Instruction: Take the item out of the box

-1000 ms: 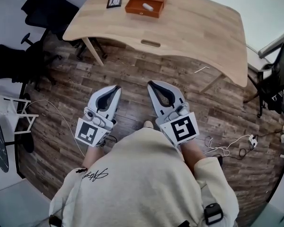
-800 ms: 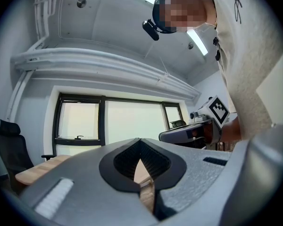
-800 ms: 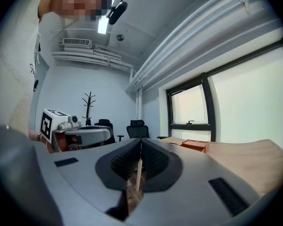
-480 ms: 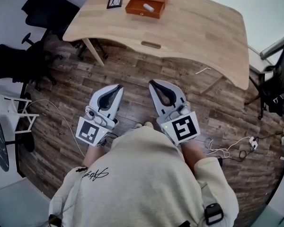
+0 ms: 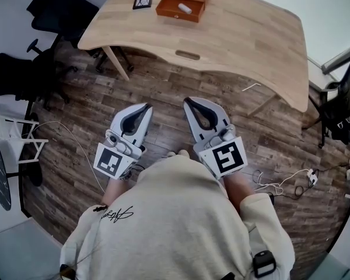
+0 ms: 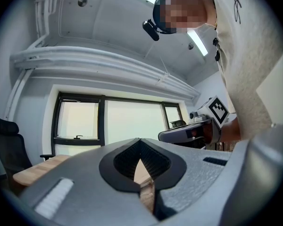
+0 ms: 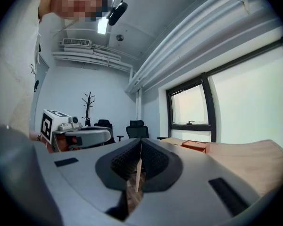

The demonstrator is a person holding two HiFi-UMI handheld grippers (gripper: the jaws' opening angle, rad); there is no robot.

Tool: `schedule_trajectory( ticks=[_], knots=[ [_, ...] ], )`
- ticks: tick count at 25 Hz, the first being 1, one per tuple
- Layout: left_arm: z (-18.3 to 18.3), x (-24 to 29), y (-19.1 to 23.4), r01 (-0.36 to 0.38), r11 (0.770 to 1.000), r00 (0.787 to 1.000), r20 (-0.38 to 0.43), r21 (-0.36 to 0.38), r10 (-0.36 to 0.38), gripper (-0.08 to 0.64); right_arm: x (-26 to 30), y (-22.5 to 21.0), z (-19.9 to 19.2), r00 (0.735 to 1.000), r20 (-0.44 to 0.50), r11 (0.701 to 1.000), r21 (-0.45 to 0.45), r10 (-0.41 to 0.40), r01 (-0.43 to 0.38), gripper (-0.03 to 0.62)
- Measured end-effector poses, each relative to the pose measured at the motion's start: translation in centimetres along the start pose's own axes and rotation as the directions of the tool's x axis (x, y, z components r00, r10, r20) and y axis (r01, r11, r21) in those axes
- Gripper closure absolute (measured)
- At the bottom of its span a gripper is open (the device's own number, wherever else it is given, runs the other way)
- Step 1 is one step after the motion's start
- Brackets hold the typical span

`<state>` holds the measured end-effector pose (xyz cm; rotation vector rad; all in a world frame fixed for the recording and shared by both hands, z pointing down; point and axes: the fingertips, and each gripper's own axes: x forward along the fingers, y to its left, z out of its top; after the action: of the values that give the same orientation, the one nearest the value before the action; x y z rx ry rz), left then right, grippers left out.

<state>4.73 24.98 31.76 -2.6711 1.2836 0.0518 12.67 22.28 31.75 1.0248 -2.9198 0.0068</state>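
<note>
An open orange-brown box [image 5: 182,3] stands at the far side of the wooden table [image 5: 239,39], with a small white item [image 5: 185,8] lying inside it. Both grippers hang over the wooden floor close to the person's body, well short of the table. My left gripper [image 5: 147,106] is shut with nothing in it, its jaws meeting in the left gripper view [image 6: 140,140]. My right gripper [image 5: 186,101] is also shut and holds nothing. In the right gripper view [image 7: 140,141] the box [image 7: 194,146] shows far ahead on the table.
A small black-framed card [image 5: 142,1] lies left of the box. Black office chairs [image 5: 58,13] stand left of the table, and another chair [image 5: 341,104] at the right. Cables and a plug [image 5: 291,179] lie on the floor at the right. A white rack [image 5: 11,139] stands at the left.
Almost nothing: the head view has shifted a touch, and both grippers keep their place and stay shut.
</note>
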Motion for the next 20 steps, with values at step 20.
schedule_trajectory(
  ticks=[20],
  knots=[
    [-0.31,-0.14,0.48,-0.032,0.999,0.999,-0.013,0.002,0.032,0.557,-0.30,-0.77,-0.33,1.000,0.003,1.000,0.011,0.013,-0.013,0.581]
  ],
)
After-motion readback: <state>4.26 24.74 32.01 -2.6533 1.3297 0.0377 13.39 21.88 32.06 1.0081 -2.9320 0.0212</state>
